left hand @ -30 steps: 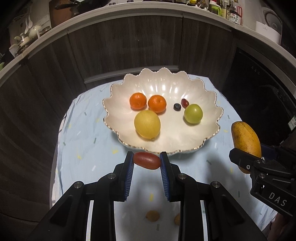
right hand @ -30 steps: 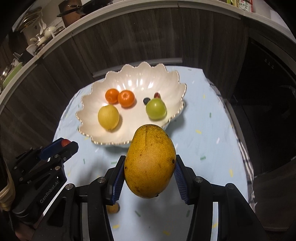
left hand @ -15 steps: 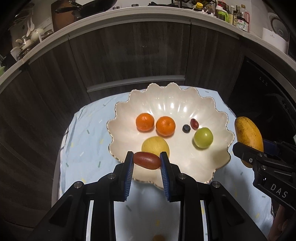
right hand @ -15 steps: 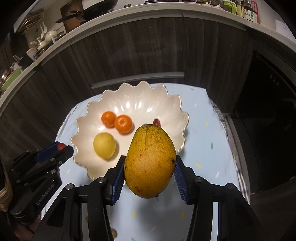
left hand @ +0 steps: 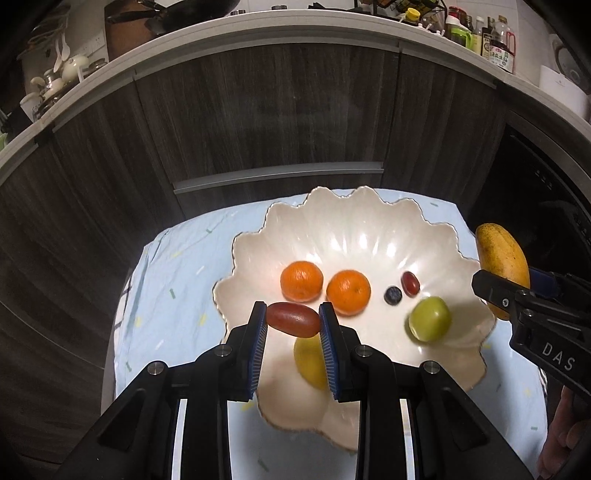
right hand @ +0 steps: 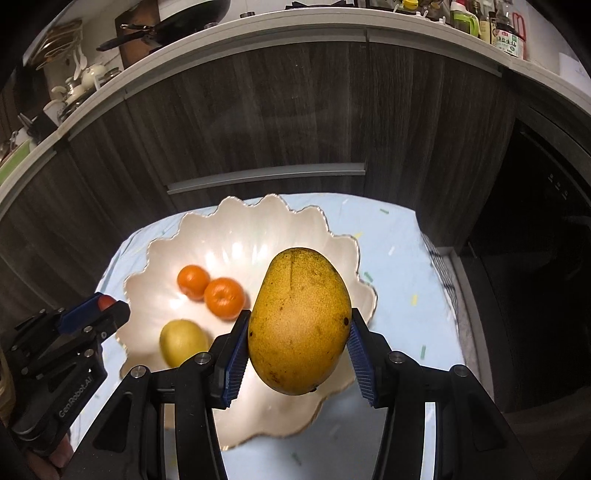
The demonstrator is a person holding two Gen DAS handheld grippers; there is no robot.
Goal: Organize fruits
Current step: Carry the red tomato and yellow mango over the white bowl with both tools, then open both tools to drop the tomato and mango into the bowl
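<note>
A white scalloped bowl (left hand: 369,229) (right hand: 236,229) sits on a pale blue cloth. It holds two oranges (left hand: 301,280) (right hand: 223,297), a yellow lemon (left hand: 308,360) (right hand: 183,341), a green fruit (left hand: 430,319), a blueberry (left hand: 392,295) and a dark red grape (left hand: 410,283). My left gripper (left hand: 293,325) is shut on an oblong red tomato (left hand: 293,319) and hovers over the bowl's near left part. My right gripper (right hand: 297,347) is shut on a large yellow mango (right hand: 299,319) above the bowl's near right side; that mango (left hand: 502,266) also shows at the right edge of the left wrist view.
Dark wood cabinet fronts (left hand: 258,122) rise just behind the small table (right hand: 399,266), with a crowded countertop (left hand: 480,33) above. A dark appliance (right hand: 535,240) stands at the right. A hand (left hand: 561,450) grips the right tool.
Both grippers have moved forward over the bowl with their fruit still held, so the bowl now lies lower and closer in both views. The bowl's fruit has not shifted.
</note>
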